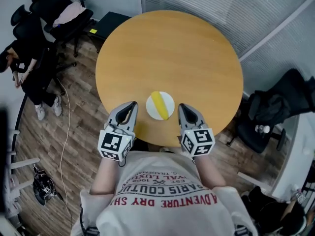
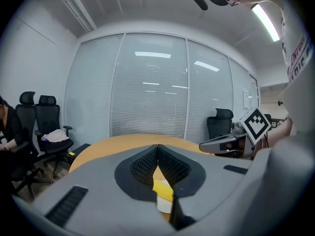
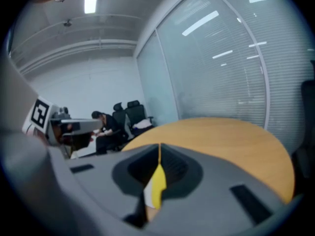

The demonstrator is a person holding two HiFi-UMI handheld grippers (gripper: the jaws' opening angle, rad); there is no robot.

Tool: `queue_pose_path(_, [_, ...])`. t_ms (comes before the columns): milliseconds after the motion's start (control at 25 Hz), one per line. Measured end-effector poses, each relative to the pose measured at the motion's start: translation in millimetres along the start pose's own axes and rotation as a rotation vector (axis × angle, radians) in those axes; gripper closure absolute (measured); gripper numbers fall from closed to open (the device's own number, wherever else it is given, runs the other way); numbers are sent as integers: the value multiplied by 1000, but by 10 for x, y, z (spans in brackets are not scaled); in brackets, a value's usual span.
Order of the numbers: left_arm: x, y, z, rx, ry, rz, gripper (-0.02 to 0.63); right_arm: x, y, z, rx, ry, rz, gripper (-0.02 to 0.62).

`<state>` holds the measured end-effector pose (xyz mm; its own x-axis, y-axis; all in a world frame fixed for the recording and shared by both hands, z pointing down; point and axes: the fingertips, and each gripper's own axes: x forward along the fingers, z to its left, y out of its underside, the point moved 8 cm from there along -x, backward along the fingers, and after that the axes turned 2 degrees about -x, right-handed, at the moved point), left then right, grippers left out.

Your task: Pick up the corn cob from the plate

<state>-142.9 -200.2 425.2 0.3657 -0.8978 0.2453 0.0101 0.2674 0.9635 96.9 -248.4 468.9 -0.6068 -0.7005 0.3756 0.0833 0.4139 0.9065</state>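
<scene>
A yellow corn cob [image 1: 159,103] lies on a small white plate [image 1: 167,102] near the front edge of a round wooden table [image 1: 172,48]. My left gripper [image 1: 133,103] sits just left of the plate and my right gripper [image 1: 181,105] just right of it, both apart from the plate. Each gripper's jaws meet at the tips with nothing held. In the left gripper view the shut left gripper [image 2: 157,146] shows the corn cob [image 2: 164,190] and plate [image 2: 165,206] through its lower gap. The right gripper [image 3: 160,145] frames the corn cob [image 3: 157,183] the same way.
A seated person in black [image 1: 29,68] and office chairs [image 1: 59,9] are at the far left. A black chair with a bag [image 1: 275,109] stands at the right. Glass walls with blinds [image 1: 221,4] run behind the table. A cable lies on the wood floor [image 1: 64,146].
</scene>
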Motion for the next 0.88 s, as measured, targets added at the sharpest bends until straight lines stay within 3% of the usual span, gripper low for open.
queue_pose_path(240, [439, 31, 516, 1, 119, 60, 571, 433, 123, 42, 63, 102, 110, 565])
queue_pose_path(480, [710, 272, 879, -13, 206, 142, 571, 848, 431, 133, 57, 110, 278, 563])
queue_pose_path(520, [746, 307, 927, -14, 216, 153, 571, 922, 497, 148, 56, 99, 316, 550])
queue_pose_path(600, [811, 367, 1018, -22, 233, 170, 571, 1065, 621, 179, 51, 76, 391, 419])
queue_pose_path(880, [984, 556, 1249, -39, 279, 214, 571, 1460, 985, 191, -35, 80, 623, 334])
